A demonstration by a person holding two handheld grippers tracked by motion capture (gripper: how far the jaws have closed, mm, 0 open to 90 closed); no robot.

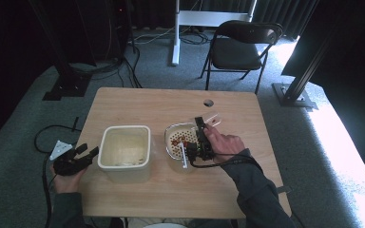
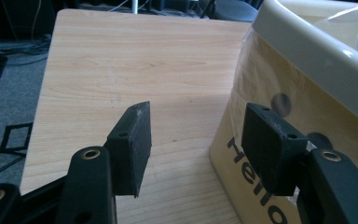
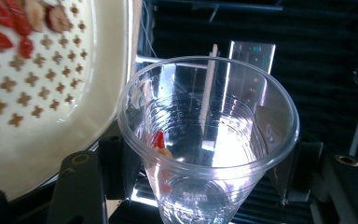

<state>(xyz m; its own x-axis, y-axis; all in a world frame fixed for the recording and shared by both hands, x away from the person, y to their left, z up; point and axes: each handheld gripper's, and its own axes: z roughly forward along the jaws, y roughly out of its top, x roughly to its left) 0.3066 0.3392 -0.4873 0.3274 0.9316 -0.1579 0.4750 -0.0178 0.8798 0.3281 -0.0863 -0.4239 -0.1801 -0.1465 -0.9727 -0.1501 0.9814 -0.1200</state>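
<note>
1. High view: the right gripper (image 1: pixel 202 127) holds a clear plastic cup (image 1: pixel 211 119) tipped over the perforated strainer (image 1: pixel 173 141) at mid-table; the strainer carries red berries (image 1: pixel 177 140) and other dried pieces on its star-shaped holes.
2. Right gripper view: the jaws stand closed on the cup's wall, one either side; the cup (image 3: pixel 209 140) lies nearly on its side, its mouth just beside the strainer's rim (image 3: pixel 116 84); one red berry (image 3: pixel 158 139) and a pale bit cling inside near the lip.
3. Left gripper (image 1: pixel 86 153) hovers at the table's left edge, jaws wide apart with nothing between them; in the left gripper view they point past the cream tub (image 2: pixel 307 93), just beside its wall, not touching.
4. Judgement: the pour looks nearly done; most of the contents sit in the strainer; the last clinging berry is left to shake out; the cup then wants setting down; the tub (image 1: pixel 124 152) looks untouched.
</note>
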